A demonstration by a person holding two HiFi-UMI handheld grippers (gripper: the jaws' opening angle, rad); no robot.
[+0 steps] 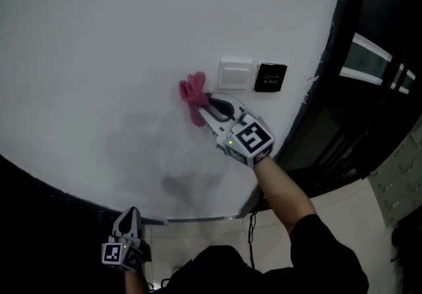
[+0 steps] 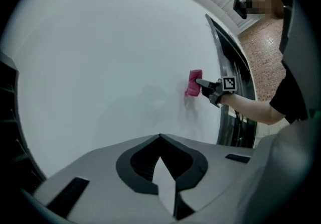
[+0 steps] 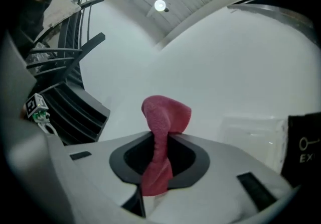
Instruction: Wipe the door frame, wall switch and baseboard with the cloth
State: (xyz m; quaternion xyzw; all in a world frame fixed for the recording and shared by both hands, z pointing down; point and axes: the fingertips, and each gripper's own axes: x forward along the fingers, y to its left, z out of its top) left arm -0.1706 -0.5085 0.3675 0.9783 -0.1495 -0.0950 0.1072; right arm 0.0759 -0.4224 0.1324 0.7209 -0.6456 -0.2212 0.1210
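Firmly pinched in right tool, pink cloth beside wall switch, left tool closed.

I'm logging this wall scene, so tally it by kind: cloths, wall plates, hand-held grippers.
cloth: 1
wall plates: 2 (white switch, black exit plate)
hand-held grippers: 2 (left hand-held gripper, right hand-held gripper)
Total: 5
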